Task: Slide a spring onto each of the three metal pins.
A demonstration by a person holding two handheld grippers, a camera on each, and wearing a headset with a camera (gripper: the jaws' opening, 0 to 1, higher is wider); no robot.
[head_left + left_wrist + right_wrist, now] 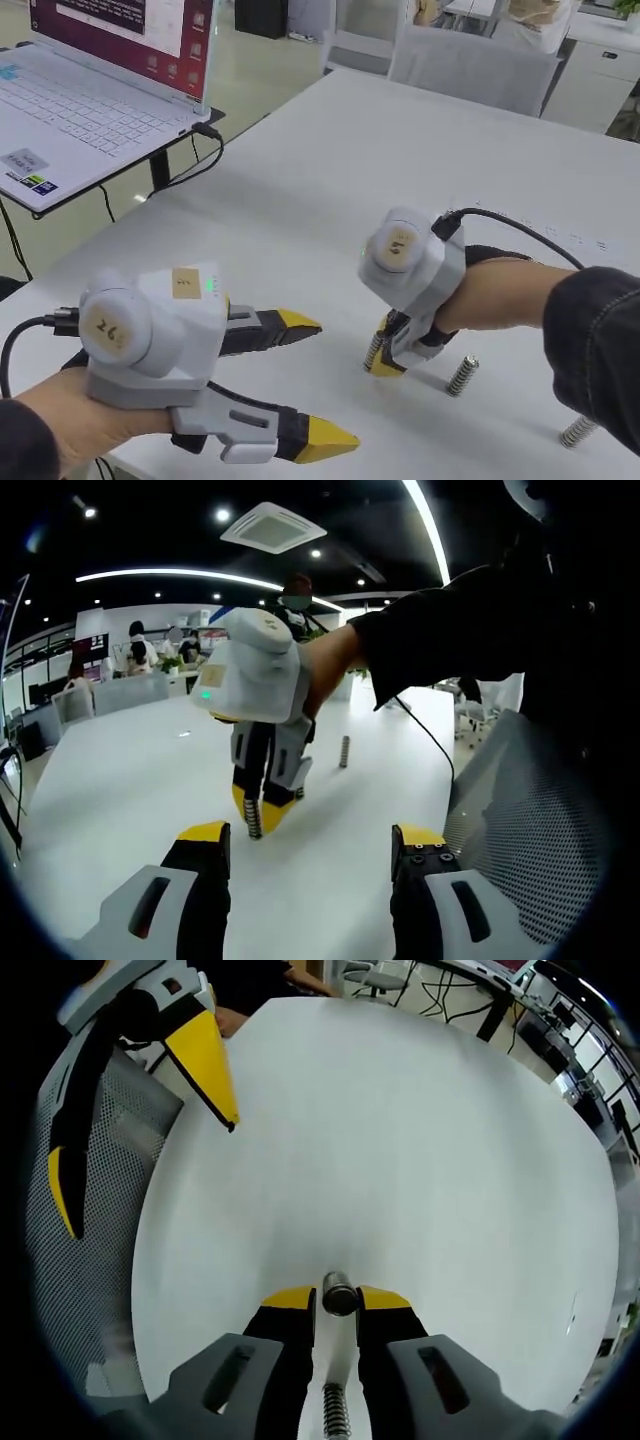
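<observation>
Fingers of the right gripper (pixel 386 362) pinched a spring (pixel 374 350) nearly upright against the white counter (pixel 300 200). The left gripper (pixel 320 380) hovered nearby, fingers spread wide, empty. Two loose springs (pixel 461 376) lay near the right gripper.

We see an open laptop (pixel 100 90) on a dark stand (pixel 158 172) just off the bench's (pixel 330 170) left edge, with a black cable (pixel 218 150) plugged into its side and hanging down. Beyond the bench's far edge we find a grey chair (pixel 470 60) and a white cabinet (pixel 600 80). In the left gripper view we note a mesh chair back (pixel 540 820) beside the bench, a ceiling vent (pixel 272 527), and people (pixel 135 645) across the room.
</observation>
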